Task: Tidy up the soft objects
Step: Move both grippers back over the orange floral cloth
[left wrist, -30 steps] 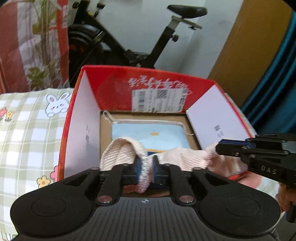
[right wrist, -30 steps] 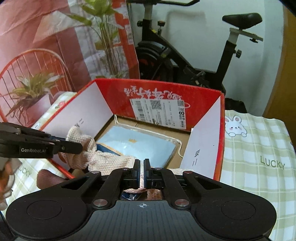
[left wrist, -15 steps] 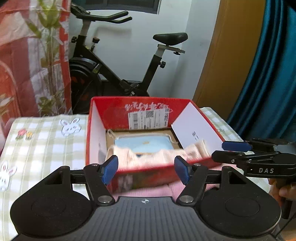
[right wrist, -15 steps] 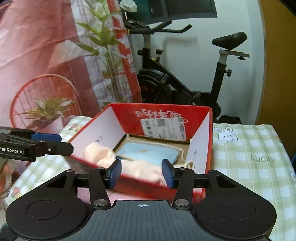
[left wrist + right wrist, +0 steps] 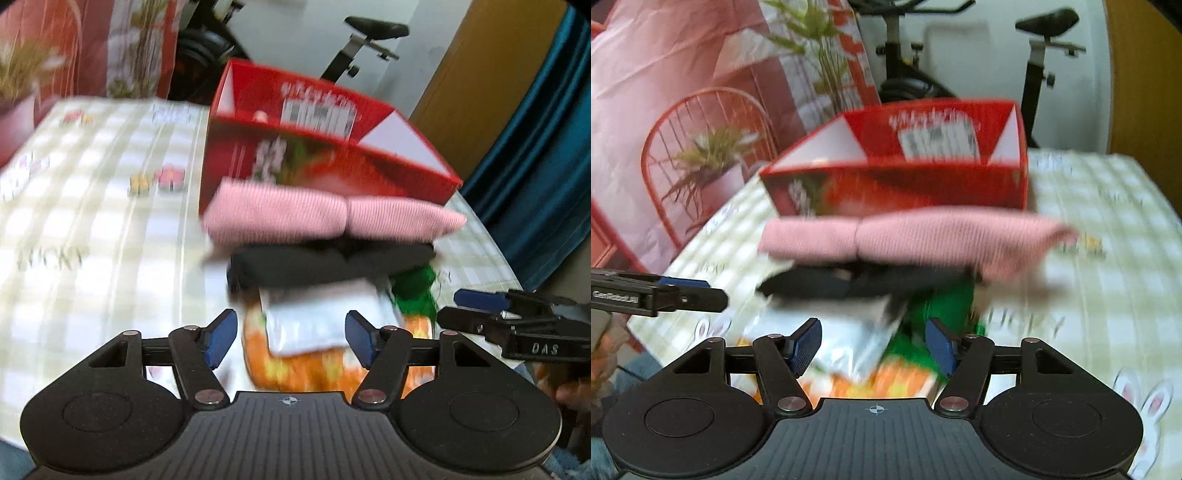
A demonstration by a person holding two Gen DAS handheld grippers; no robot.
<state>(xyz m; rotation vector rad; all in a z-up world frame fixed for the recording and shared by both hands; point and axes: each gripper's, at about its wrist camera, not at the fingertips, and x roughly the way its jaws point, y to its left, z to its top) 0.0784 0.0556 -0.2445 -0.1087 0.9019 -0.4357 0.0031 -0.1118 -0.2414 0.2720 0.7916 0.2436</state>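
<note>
A red cardboard box (image 5: 325, 162) (image 5: 905, 184) stands open on the checked tablecloth. In front of it lies a row of folded soft items: a pink knitted cloth (image 5: 325, 218) (image 5: 912, 236), a black cloth (image 5: 325, 266) (image 5: 849, 284), a white cloth (image 5: 317, 317) (image 5: 849, 339), a green piece (image 5: 413, 288) (image 5: 942, 310) and an orange patterned cloth (image 5: 295, 362) (image 5: 886, 384). My left gripper (image 5: 290, 338) is open and empty above the white and orange cloths. My right gripper (image 5: 873, 345) is open and empty over the same pile. Both views are motion-blurred.
The checked tablecloth (image 5: 92, 221) (image 5: 1108, 258) spreads to both sides of the pile. An exercise bike (image 5: 1045, 55) and a red wire chair with a plant (image 5: 701, 155) stand behind the table. A blue curtain (image 5: 546, 147) hangs at the right.
Both grippers let go of the cream knitted cloth in the box, opened, and drew back and down. They now hover over the pile of cloths in front of the box.
</note>
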